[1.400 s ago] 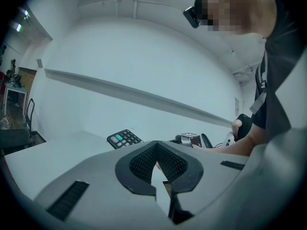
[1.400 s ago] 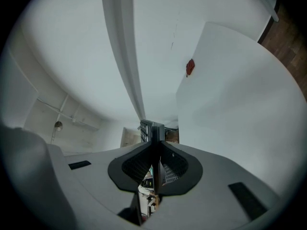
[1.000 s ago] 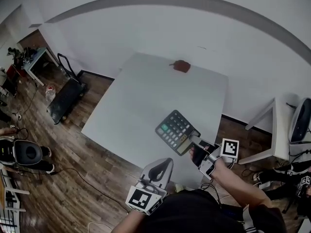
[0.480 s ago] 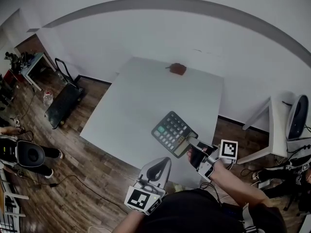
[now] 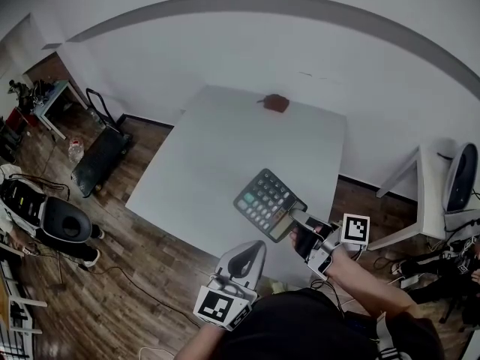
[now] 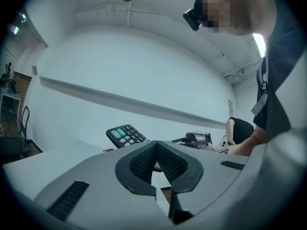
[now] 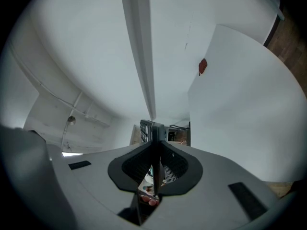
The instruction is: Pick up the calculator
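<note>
The black calculator with grey keys and one green key hangs tilted over the near right part of the white table. My right gripper is shut on its near right edge. In the right gripper view the calculator shows edge-on, pinched between the jaws of my right gripper. My left gripper stays low by the table's near edge, shut and holding nothing. In the left gripper view, the left gripper has the calculator ahead of it and to the left.
A small brown object lies at the table's far edge. On the wooden floor at the left are a black trolley and a dark rounded machine. A white side table and a chair stand at the right.
The right gripper still holds the calculator in about the same place. The dark machine on the floor at the left has shifted. The left gripper has not moved.
</note>
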The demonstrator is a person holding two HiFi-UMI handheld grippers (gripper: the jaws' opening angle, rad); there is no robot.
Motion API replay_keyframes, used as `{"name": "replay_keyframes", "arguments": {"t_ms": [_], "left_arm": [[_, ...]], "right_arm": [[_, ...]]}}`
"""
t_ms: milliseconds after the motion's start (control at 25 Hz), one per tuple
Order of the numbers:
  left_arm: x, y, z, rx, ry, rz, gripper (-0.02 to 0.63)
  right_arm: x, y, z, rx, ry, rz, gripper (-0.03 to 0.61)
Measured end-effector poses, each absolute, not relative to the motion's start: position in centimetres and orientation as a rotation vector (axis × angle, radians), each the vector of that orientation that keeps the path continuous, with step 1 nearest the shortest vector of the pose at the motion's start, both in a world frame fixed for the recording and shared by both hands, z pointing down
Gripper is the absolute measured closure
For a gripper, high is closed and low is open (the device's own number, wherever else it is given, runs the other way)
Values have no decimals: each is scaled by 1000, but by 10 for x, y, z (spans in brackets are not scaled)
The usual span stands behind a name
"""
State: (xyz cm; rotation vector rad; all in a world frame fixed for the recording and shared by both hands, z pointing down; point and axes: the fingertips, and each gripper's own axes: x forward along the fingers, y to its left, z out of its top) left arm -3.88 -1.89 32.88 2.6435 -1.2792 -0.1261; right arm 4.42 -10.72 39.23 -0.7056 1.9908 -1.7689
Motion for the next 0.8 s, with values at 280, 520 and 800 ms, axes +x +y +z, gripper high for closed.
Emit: {"name": "replay_keyframes", "arguments": {"t_ms": [280,520,800], "left_arm": [[-39,-20,327,2651,-1282,-138,606],[-40,-21,329,2642,-1287,-120,606],[-42,-19,331,2646,-1295,-107,607]], "right_arm": [[43,-107,392,-703,1989,-1775,525],[42,-107,391,-695,1991,-1781,525],[41,-105,390,-694,1997,-1781,525]]}}
